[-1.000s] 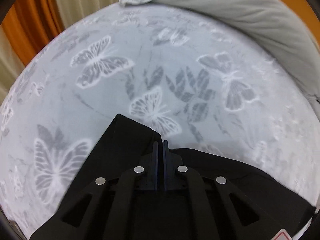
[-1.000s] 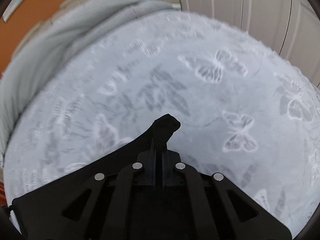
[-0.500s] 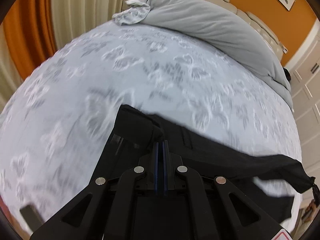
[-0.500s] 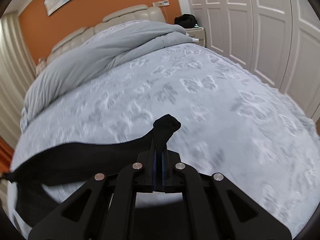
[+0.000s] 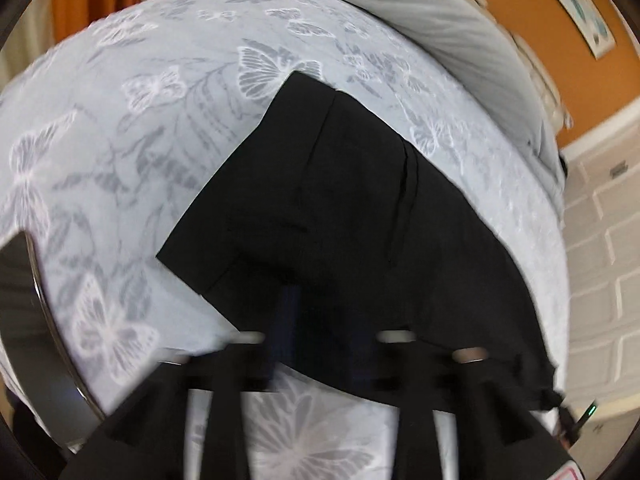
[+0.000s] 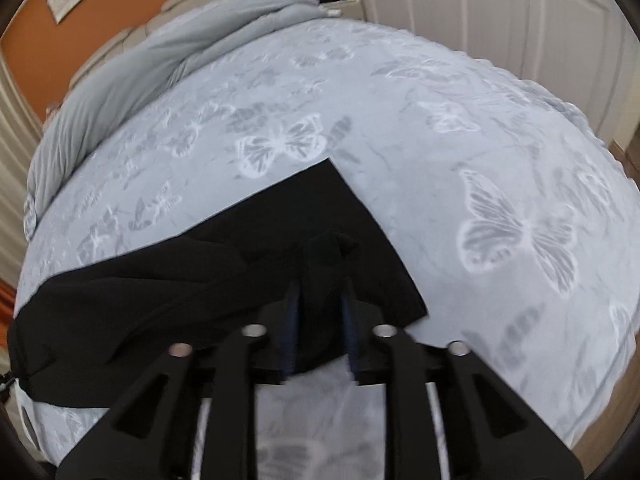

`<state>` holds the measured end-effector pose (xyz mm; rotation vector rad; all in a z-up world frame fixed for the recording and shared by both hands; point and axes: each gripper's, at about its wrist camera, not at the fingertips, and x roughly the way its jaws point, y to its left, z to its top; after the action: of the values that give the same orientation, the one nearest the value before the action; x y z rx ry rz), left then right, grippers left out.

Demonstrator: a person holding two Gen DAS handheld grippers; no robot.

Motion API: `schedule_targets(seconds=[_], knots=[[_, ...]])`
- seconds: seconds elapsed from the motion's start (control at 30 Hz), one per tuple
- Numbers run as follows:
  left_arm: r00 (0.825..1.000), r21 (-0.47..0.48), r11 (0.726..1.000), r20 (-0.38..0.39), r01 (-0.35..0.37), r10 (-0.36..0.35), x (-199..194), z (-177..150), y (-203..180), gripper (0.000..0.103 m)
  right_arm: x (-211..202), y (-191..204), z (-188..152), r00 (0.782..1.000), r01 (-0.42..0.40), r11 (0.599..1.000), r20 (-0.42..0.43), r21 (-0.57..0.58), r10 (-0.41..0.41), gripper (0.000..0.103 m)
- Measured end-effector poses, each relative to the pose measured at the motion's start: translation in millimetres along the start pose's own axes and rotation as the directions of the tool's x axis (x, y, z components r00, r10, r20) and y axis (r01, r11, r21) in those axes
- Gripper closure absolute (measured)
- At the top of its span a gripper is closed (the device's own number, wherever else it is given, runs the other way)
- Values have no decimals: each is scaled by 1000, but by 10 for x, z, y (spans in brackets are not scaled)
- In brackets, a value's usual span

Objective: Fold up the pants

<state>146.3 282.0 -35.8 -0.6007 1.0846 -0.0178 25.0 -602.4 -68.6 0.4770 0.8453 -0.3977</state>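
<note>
Left wrist view first: the black pants (image 5: 352, 216) lie spread on the bedspread (image 5: 120, 128), which is pale with a butterfly print. They fill the middle of the frame and run from the upper centre down to the lower right. One straight edge with a square corner points to the upper centre, and another corner sits at the middle left. The left gripper (image 5: 320, 320) is at the bottom centre, with its jaws standing apart. Between them I see dark cloth and, lower, the pale bedspread, so the gripper looks released and holds nothing. This part is blurred. A grey duvet (image 5: 460, 32) is bunched along the upper right, before an orange wall (image 5: 560, 40).

Right wrist view: the pants (image 6: 200, 280) cover the lower left and centre, and a sharp corner reaches up to the middle of the frame. The right gripper (image 6: 320, 308) at the bottom centre also has its jaws parted. A small raised fold of black cloth stands between the fingertips, and the jaws do not close on it. White closet doors (image 6: 500, 12) stand at the upper right, and the duvet (image 6: 160, 56) lies at the upper left.
</note>
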Motion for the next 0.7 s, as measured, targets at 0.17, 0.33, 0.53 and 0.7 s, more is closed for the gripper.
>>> schedule_targets(seconds=[0.17,0.33,0.53,0.7], knots=[[988,-206,966,62,154,-144,-57,-17,112,23,-603,-58,-150,983,-144,979,133,146,124,38],[970,-352,907,17,231,-241,403,-97,45,26,-563,0,-230,954,-300,909,109,288,280,39],[941,-348,886,-35,306,-338,629,-50,-65,62,-12,170,-241,954,-288,892,21,349,300,46],[951,-313,909,-47,275,-304,672,48,-90,77,403,241,-71,954,-259,872,-32,415,299,36]])
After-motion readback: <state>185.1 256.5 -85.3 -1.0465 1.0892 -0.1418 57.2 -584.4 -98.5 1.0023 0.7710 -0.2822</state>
